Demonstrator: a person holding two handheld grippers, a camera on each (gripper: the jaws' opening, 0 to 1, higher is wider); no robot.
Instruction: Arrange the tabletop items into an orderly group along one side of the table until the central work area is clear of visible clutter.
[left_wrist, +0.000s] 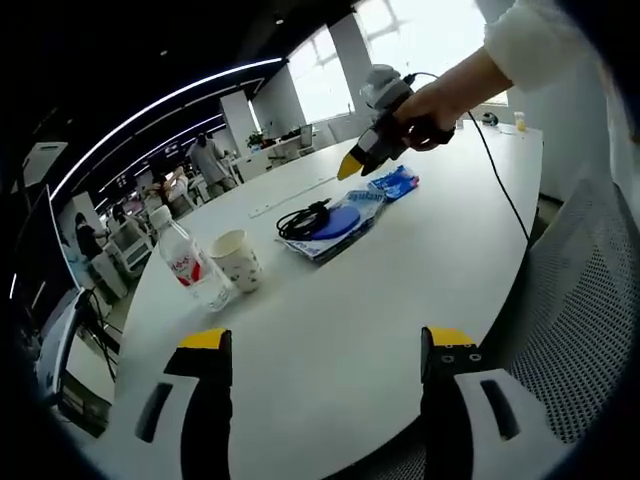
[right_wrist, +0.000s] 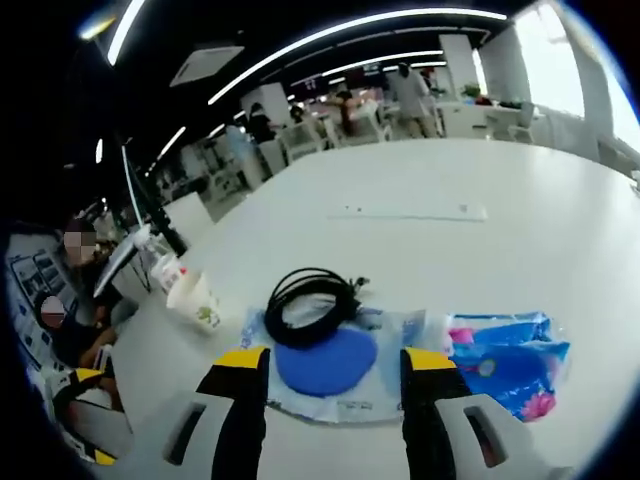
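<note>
My left gripper (left_wrist: 327, 340) is open and low over the bare near part of the white table (left_wrist: 330, 330). Ahead of it stand a clear water bottle with a red label (left_wrist: 190, 268) and a paper cup (left_wrist: 238, 260). Farther on lie a coiled black cable (left_wrist: 305, 218) on a blue pad in a clear bag (left_wrist: 340, 222), then a blue packet (left_wrist: 393, 184). A hand holds my right gripper (left_wrist: 352, 163) above the packet. In the right gripper view my right gripper (right_wrist: 335, 360) is open just above the blue pad (right_wrist: 325, 362), with the cable (right_wrist: 312, 300) beyond, the packet (right_wrist: 505, 360) to the right and the cup (right_wrist: 195, 300) to the left.
A long white strip (right_wrist: 410, 212) lies flat farther along the table. A mesh chair back (left_wrist: 575, 320) stands by the table's right edge. Desks, chairs and several people fill the office behind the table (right_wrist: 400, 90). A black cord (left_wrist: 495, 180) trails from the right gripper.
</note>
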